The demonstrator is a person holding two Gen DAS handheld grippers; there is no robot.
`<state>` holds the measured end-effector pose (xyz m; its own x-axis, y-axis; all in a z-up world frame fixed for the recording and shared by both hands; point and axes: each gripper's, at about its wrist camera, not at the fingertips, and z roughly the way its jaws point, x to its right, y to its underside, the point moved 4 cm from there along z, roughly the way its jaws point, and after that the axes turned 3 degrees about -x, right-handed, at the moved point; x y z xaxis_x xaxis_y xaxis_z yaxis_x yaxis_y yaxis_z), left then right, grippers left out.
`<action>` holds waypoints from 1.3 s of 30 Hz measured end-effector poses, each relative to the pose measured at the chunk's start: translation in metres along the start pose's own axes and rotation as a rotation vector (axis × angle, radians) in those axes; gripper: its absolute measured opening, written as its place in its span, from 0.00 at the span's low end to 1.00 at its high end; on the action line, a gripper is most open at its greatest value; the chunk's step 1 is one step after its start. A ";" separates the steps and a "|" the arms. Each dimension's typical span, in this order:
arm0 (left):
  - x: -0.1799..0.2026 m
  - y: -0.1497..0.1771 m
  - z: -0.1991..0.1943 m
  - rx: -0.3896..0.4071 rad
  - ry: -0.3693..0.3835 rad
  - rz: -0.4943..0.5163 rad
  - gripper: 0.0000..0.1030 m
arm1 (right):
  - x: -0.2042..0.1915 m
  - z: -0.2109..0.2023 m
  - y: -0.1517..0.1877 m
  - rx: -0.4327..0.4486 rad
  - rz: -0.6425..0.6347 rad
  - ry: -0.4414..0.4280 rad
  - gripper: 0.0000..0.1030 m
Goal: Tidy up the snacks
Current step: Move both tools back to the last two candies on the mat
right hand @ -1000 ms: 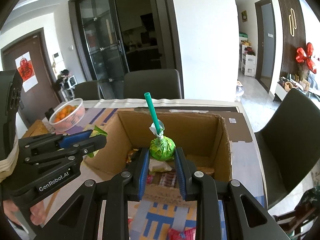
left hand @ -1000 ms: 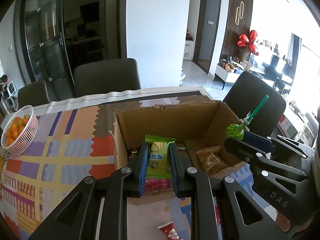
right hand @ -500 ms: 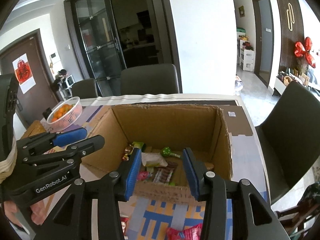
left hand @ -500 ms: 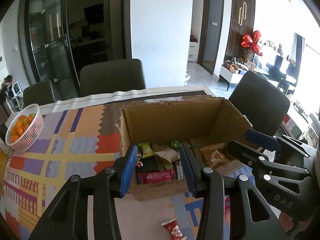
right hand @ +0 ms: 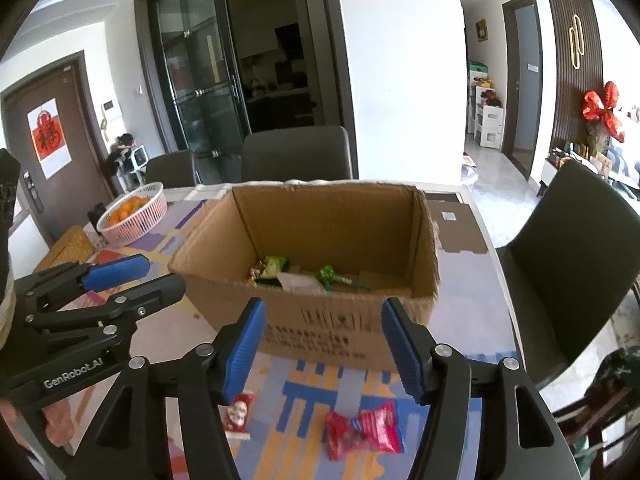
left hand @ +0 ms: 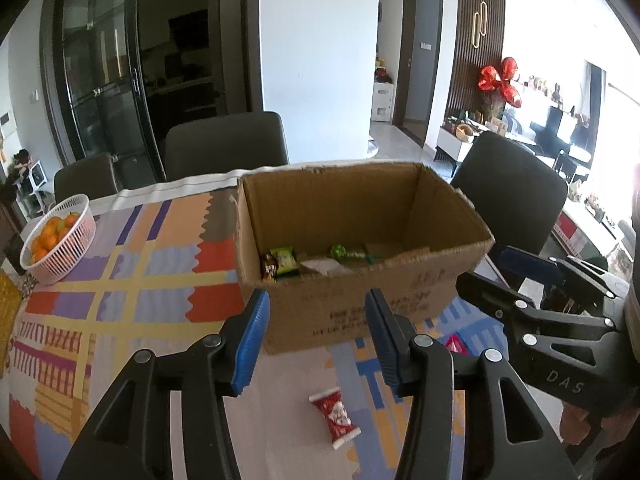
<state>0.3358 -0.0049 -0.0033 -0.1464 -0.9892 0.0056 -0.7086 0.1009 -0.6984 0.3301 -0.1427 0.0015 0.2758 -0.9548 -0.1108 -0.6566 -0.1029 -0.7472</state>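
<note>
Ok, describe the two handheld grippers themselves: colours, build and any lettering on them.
Both are black plastic linkage frames with triangular cut-outs and silver rivets. Each finger carries a ribbed blue pad. The left gripper shows white "GenRobot.AI" lettering on its side in the right wrist view; the right gripper shows "DAS" in the left wrist view. No cables are visible.

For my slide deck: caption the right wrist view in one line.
Open right gripper above two red snack packets on the table, facing the cardboard box.

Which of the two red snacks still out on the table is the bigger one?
The red-and-pink twisted packet, lying below the right claw. The small red packet beside it is narrower and shows a white figure.
</note>
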 end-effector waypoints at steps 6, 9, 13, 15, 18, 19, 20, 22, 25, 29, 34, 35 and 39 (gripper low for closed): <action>0.007 0.023 0.007 -0.048 0.007 -0.010 0.49 | 0.007 0.003 0.021 -0.035 -0.002 0.023 0.64; 0.011 0.036 0.013 -0.078 0.012 -0.018 0.49 | 0.010 0.007 0.035 -0.065 -0.005 0.030 0.67; 0.013 0.054 0.022 -0.114 0.015 -0.025 0.49 | 0.015 0.012 0.052 -0.100 -0.008 0.041 0.69; 0.014 0.063 0.027 -0.136 0.016 -0.031 0.49 | 0.016 0.016 0.060 -0.123 -0.013 0.042 0.70; 0.015 0.074 0.036 -0.167 0.023 -0.040 0.49 | 0.018 0.022 0.071 -0.153 -0.028 0.045 0.75; 0.015 0.077 0.038 -0.174 0.024 -0.042 0.49 | 0.017 0.023 0.074 -0.161 -0.033 0.047 0.75; 0.015 0.079 0.040 -0.182 0.024 -0.044 0.49 | 0.017 0.026 0.079 -0.176 -0.041 0.047 0.75; 0.015 0.086 0.046 -0.203 0.029 -0.052 0.49 | 0.017 0.031 0.085 -0.199 -0.049 0.045 0.75; 0.016 0.096 0.056 -0.233 0.027 -0.058 0.49 | 0.018 0.041 0.096 -0.238 -0.052 0.038 0.75; 0.015 0.107 0.070 -0.277 0.033 -0.071 0.49 | 0.019 0.053 0.105 -0.277 -0.067 0.041 0.75; 0.014 0.117 0.087 -0.315 0.030 -0.081 0.49 | 0.019 0.067 0.115 -0.320 -0.096 0.048 0.75; 0.013 0.118 0.090 -0.322 0.030 -0.085 0.49 | 0.020 0.069 0.116 -0.325 -0.101 0.051 0.75; 0.012 0.121 0.099 -0.338 0.034 -0.095 0.48 | 0.023 0.080 0.121 -0.347 -0.105 0.062 0.75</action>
<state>0.3168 -0.0151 -0.1587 -0.0876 -0.9923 0.0873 -0.9079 0.0434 -0.4169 0.3129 -0.1544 -0.1437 0.3178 -0.9481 0.0028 -0.8291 -0.2794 -0.4842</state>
